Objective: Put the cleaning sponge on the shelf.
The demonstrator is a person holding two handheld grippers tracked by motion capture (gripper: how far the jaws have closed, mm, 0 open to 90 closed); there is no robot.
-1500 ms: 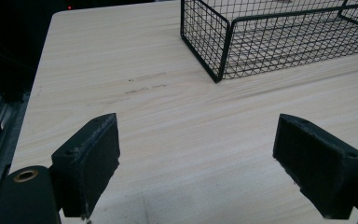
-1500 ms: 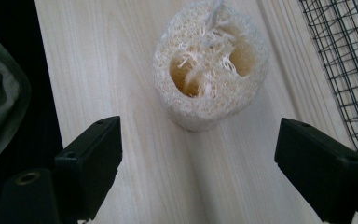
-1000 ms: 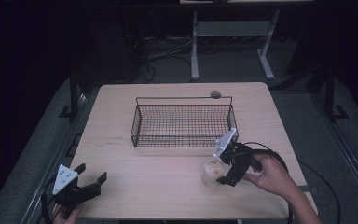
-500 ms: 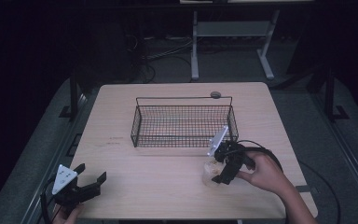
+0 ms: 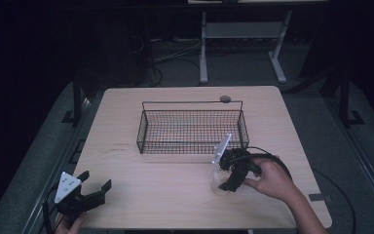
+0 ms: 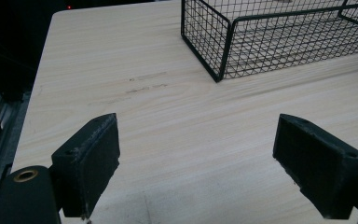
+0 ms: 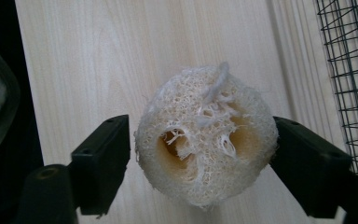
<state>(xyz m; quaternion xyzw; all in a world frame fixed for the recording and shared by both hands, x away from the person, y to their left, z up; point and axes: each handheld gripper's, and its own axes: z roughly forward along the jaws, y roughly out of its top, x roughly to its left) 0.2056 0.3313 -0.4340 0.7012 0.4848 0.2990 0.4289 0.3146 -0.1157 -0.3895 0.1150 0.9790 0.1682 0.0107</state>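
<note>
Right gripper: over the near right part of the worktop, held by the person's right hand; its jaws sit on either side of the loofah slice, the right one touching it, the left one just beside it with a thin gap, so I cannot tell whether they are clamped on it.
Loofah slice: pale, fibrous, round, with hollow channels in its middle; it sits between the right gripper's jaws, just in front of the basket's near right corner.
Left gripper: at the near left corner of the worktop, jaws wide apart with bare wood between them.
Wire basket: black mesh, standing mid-worktop, well apart from the left gripper.
Small round disc: grey, behind the basket's far rim.
</note>
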